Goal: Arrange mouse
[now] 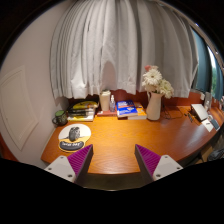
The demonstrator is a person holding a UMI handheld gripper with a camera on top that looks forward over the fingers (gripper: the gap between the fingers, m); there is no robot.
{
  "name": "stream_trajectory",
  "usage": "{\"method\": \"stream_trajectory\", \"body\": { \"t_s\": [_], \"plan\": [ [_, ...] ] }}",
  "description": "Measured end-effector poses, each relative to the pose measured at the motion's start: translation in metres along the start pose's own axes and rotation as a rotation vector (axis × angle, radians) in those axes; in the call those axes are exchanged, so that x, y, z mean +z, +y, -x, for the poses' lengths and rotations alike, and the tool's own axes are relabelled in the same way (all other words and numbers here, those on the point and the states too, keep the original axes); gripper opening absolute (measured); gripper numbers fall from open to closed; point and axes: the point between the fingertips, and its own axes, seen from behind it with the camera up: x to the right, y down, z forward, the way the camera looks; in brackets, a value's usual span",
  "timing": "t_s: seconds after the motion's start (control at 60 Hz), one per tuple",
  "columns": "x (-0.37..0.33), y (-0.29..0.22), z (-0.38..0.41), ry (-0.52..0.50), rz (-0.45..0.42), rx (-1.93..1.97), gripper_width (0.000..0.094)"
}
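Observation:
A dark mouse (74,133) sits on a round pale mouse mat (74,137) at the left of the wooden desk (125,138). My gripper (112,160) is open and empty, its purple pads (80,158) spread wide over the desk's near part. The mouse lies ahead of the left finger, a little to its left, apart from it. Nothing stands between the fingers.
Books (83,109) and a stack of books (127,109) lie along the back of the desk. A vase of flowers (154,92) stands at the back right. White curtains (120,45) hang behind. More items (203,112) sit at the far right.

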Motion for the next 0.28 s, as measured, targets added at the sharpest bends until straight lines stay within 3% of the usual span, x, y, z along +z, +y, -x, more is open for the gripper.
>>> {"method": "stream_trajectory", "body": {
  "t_s": [0.283],
  "plan": [
    [-0.017, 0.018, -0.010, -0.011, 0.001, 0.018, 0.0833]
  ]
}}
